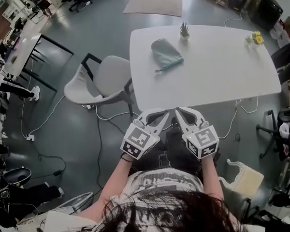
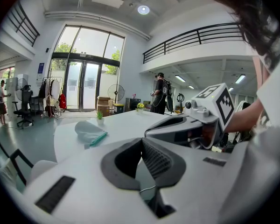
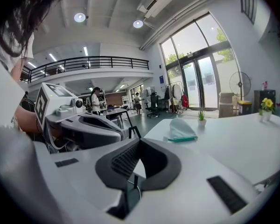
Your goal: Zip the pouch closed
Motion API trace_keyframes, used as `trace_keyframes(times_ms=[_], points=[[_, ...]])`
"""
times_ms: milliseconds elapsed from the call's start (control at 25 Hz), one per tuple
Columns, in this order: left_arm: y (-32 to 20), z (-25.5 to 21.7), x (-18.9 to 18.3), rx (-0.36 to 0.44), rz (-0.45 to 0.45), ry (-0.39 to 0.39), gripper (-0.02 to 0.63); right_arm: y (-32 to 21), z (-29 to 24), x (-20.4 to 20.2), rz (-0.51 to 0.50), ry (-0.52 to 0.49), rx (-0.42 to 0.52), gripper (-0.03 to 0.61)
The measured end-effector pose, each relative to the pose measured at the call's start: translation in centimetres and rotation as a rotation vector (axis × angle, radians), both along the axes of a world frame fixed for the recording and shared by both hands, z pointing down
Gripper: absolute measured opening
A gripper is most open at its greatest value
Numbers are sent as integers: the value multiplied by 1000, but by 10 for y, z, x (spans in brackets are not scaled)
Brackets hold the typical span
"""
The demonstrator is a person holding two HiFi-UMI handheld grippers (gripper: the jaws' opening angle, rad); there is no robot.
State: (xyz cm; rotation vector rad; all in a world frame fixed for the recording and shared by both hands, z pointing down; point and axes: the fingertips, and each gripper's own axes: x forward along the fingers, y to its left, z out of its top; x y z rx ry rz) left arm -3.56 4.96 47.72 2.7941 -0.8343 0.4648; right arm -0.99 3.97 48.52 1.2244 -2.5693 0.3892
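Grey-green fabric, slumped and creased, makes up the pouch. It lies on the white surface toward the far left, near a small potted plant. A teal zip band runs along the pouch's near edge, but it is too small in every view to tell whether the zip is shut or open.

Both grippers are well apart from the pouch, side by side at the near edge of the surface in front of the person. The left gripper has its jaws together on nothing, and so does the right gripper.

The pouch looks light and limp, likely to slide and bunch under a pull. If the zip needs running, one gripper should pinch the cloth at the end of the teal band while the other takes the small pull tab.
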Motion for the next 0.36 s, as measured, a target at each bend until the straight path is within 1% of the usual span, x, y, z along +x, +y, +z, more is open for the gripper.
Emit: trace_keyframes(times_ms=[360], points=[[-4,3,1,0,0,-5,12,-3,3,0,-4,6,-2,-2]])
